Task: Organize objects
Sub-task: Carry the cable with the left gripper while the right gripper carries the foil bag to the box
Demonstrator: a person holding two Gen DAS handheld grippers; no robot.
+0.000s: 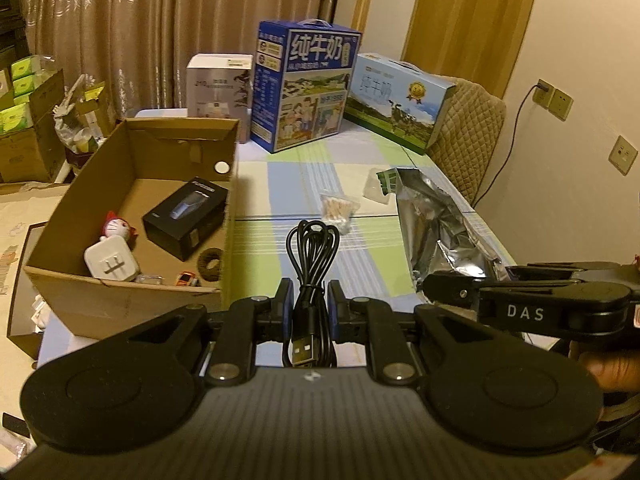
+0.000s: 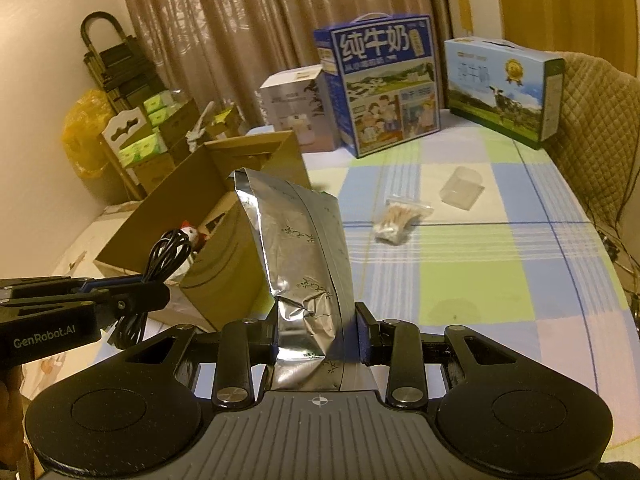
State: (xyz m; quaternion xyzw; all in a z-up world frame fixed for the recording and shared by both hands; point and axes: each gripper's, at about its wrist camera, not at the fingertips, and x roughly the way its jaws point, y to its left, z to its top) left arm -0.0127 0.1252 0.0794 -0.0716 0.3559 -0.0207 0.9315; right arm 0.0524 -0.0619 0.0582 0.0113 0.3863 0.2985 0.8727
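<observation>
**Cable in my left tongs, foil pouch in my right, above the checked table**

My left gripper [image 1: 311, 304] is clamped on a coiled black USB cable [image 1: 313, 254], its loops standing up past the fingers and its plug hanging back toward the camera. My right gripper [image 2: 316, 328] is pinched on the crumpled lower end of a silver foil pouch [image 2: 294, 236], which stands upright, lifted above the tablecloth [image 2: 472, 272].

Just to the left of both sits an open cardboard box [image 1: 116, 304] at the table's left edge. Only the left view looks down into it: a black product box [image 1: 186, 218], a white plug adapter [image 1: 112, 266], a small red-and-white toy figure [image 1: 116, 228] and a dark ring-shaped item [image 1: 211, 264]. In the right view the pouch hides most of the box interior.

Ahead, a small bag of cotton swabs [image 2: 402, 220] lies on the cloth; the right view also shows a clear plastic container [image 2: 462, 190] beyond it. The cloth between these and my grippers is bare.

Along the far edge stand a dark blue milk carton [image 1: 304, 84], a light blue milk carton [image 1: 396, 100] and a white carton [image 1: 218, 84].
</observation>
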